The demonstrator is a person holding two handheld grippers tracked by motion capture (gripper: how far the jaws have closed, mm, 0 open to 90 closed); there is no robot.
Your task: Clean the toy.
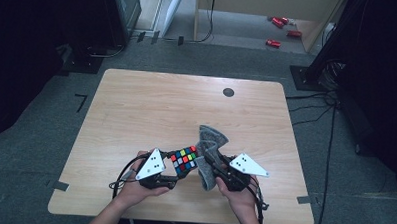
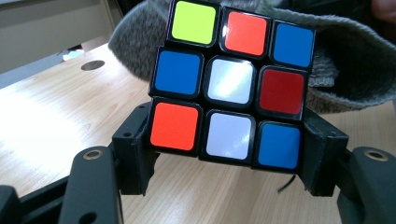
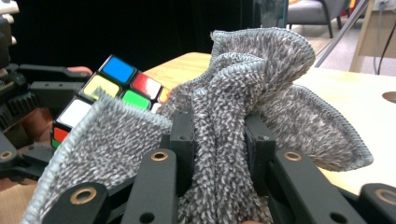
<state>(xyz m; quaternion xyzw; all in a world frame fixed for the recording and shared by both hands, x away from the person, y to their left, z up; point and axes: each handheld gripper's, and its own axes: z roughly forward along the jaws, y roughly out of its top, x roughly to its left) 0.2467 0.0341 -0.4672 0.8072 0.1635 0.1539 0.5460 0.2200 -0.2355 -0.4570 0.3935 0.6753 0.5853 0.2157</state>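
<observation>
Black jaws of the left gripper (image 2: 229, 163) clamp the puzzle cube (image 2: 231, 88) by its two sides, holding it just above the wooden table (image 1: 136, 110) near the front edge. Over on the other side, the right gripper (image 3: 218, 154) pinches a bunched grey cloth (image 3: 261, 79), jaws nearly together on the fabric. Cloth and cube sit right against each other, probably touching, though the fold hides the contact. Beyond them, a small dark round spot (image 1: 228, 92) marks the tabletop.

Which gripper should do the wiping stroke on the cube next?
Right, probably: the right gripper is clamped on the grey cloth, bunched beside the cube, which the left gripper holds steady.
</observation>
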